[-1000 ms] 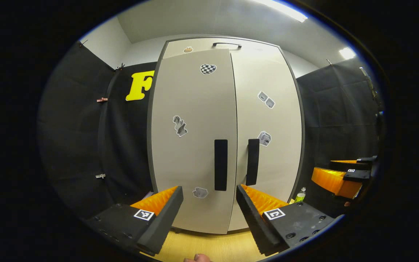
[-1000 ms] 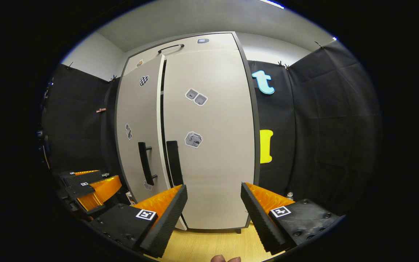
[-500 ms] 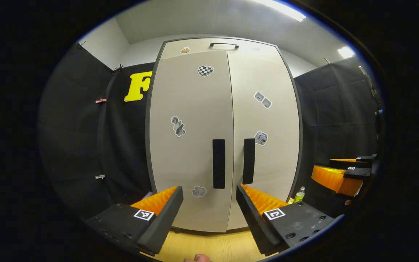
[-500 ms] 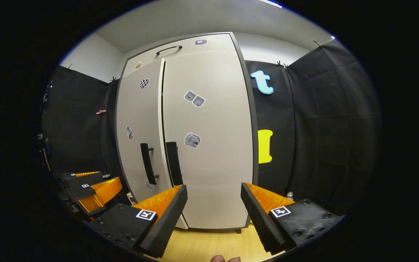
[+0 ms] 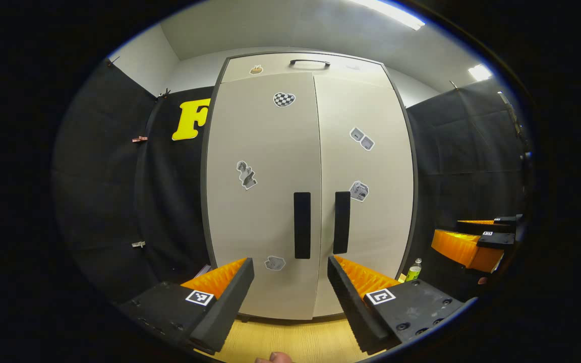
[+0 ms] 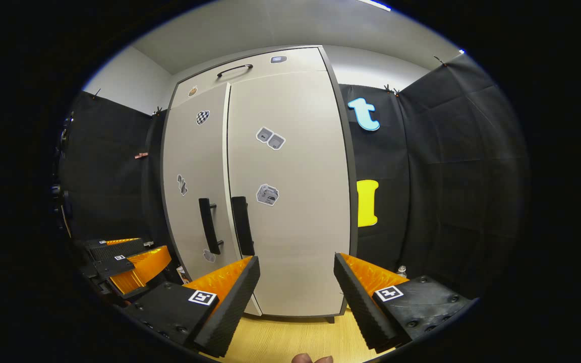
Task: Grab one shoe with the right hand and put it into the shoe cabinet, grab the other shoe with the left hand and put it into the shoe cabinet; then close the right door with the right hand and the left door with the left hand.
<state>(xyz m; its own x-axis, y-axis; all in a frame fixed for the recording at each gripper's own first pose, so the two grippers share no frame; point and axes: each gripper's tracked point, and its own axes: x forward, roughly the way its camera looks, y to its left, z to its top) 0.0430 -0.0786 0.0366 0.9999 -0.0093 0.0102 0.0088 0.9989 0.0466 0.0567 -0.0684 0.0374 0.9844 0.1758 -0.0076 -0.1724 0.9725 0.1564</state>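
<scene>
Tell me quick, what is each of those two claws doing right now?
Left gripper: open, holding nothing, facing the shoe cabinet.
Right gripper: open, holding nothing, facing the same cabinet.

Illumination is bright and even, supplied by ceiling light strips (image 5: 389,12) that cause mild glare. Both views are sharp, with no motion blur. Fisheye distortion bows the shoe cabinet (image 5: 270,201) edges outward. Shadows are soft beneath the cabinet.
</scene>
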